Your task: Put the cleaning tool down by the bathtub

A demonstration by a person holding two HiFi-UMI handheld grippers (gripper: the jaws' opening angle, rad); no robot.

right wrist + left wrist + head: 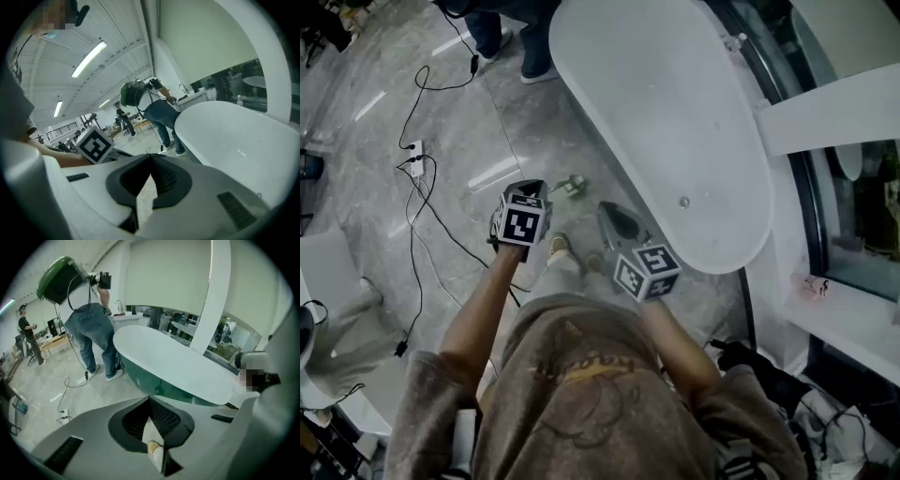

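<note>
The cleaning tool (572, 185), a small pale green-and-white thing, lies on the grey marble floor right beside the white oval bathtub (675, 122). Both grippers are held up above the floor, apart from it. My left gripper (532, 187) sits just left of the tool in the head view, and my right gripper (607, 210) just right of it. In the left gripper view the jaws (150, 400) meet at their tips with nothing between them, and the tub (173, 362) lies ahead. The right gripper's jaws (151, 158) are likewise closed and empty, with the tub (234, 136) to their right.
A power strip with black cables (416, 159) trails over the floor at the left. Another person in jeans (93, 338) stands bent over at the tub's far end. A white chair (328, 272) stands at far left. A window ledge (853, 319) and a black bag (759, 370) are at right.
</note>
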